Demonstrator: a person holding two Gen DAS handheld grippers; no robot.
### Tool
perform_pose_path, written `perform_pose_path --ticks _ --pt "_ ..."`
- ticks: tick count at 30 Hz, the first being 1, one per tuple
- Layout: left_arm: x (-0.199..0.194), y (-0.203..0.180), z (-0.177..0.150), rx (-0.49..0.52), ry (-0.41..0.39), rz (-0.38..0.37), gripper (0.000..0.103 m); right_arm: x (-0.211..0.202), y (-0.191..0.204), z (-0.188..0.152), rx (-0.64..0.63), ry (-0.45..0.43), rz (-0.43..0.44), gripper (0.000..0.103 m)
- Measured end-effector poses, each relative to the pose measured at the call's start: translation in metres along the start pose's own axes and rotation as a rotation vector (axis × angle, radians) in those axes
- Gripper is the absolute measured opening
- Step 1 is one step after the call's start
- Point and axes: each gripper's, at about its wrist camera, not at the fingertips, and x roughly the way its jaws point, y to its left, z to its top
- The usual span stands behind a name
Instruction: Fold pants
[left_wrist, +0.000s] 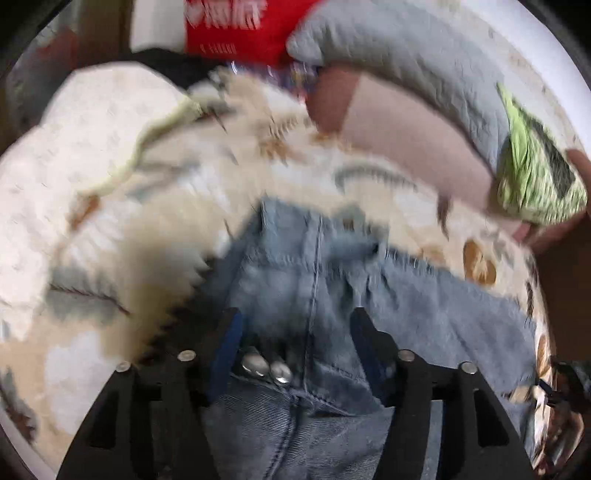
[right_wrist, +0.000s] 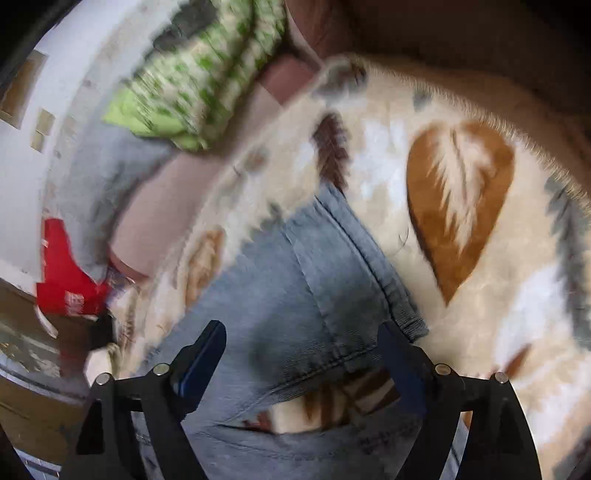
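Light blue denim pants (left_wrist: 317, 266) lie on a cream blanket with a leaf print (left_wrist: 110, 192). In the left wrist view my left gripper (left_wrist: 295, 332) is open, its fingers on either side of the fly seam and two metal buttons (left_wrist: 266, 367). In the right wrist view the pants (right_wrist: 295, 280) lie under my right gripper (right_wrist: 304, 341), which is open above a hemmed edge (right_wrist: 402, 314). Both views are blurred by motion.
A grey pillow (left_wrist: 406, 55), a pink cushion (left_wrist: 413, 147) and a green patterned cloth (left_wrist: 535, 177) lie at the far side. A red bag (left_wrist: 236, 29) stands beyond them. The blanket (right_wrist: 461, 206) spreads right of the pants.
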Motion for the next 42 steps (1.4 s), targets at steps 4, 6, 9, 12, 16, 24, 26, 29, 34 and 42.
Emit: perform_pose_path --ticks 4,6,9,12,16,24,26,29,34,42 --pt "0.038 0.004 -0.014 0.069 0.128 0.107 0.068 0.008 -0.003 -0.002 0.011 0.072 -0.058 0.083" --pt "0.026 0.011 -0.001 0.023 0.103 0.069 0.068 -0.007 0.014 0.012 -0.042 0.032 -0.047 0.083" --pt "0.007 0.017 0.032 0.011 0.005 0.045 0.068 -0.012 0.033 0.048 -0.093 -0.002 -0.060 0.083" --pt "0.013 0.024 0.064 -0.020 -0.011 0.024 0.068 0.002 0.037 0.083 -0.094 -0.011 -0.058 0.083" --pt "0.049 0.027 0.092 -0.039 0.037 0.007 0.067 0.034 0.028 0.108 -0.098 0.035 -0.071 0.082" --pt "0.095 0.017 0.109 -0.063 0.099 -0.034 0.042 0.055 0.018 0.113 -0.117 0.072 -0.047 0.082" --pt "0.099 0.015 0.109 -0.052 0.099 -0.022 0.034 0.056 0.017 0.116 -0.111 0.071 -0.045 0.082" --pt "0.107 0.017 0.109 -0.059 0.116 -0.011 0.017 0.057 0.015 0.122 -0.101 0.073 -0.027 0.081" --pt "0.112 0.020 0.109 -0.062 0.125 -0.001 0.010 0.070 0.024 0.131 -0.121 0.097 -0.031 0.058" --pt "0.115 0.017 0.112 -0.033 0.130 0.018 0.006 0.095 0.035 0.135 -0.206 0.130 -0.169 0.026"
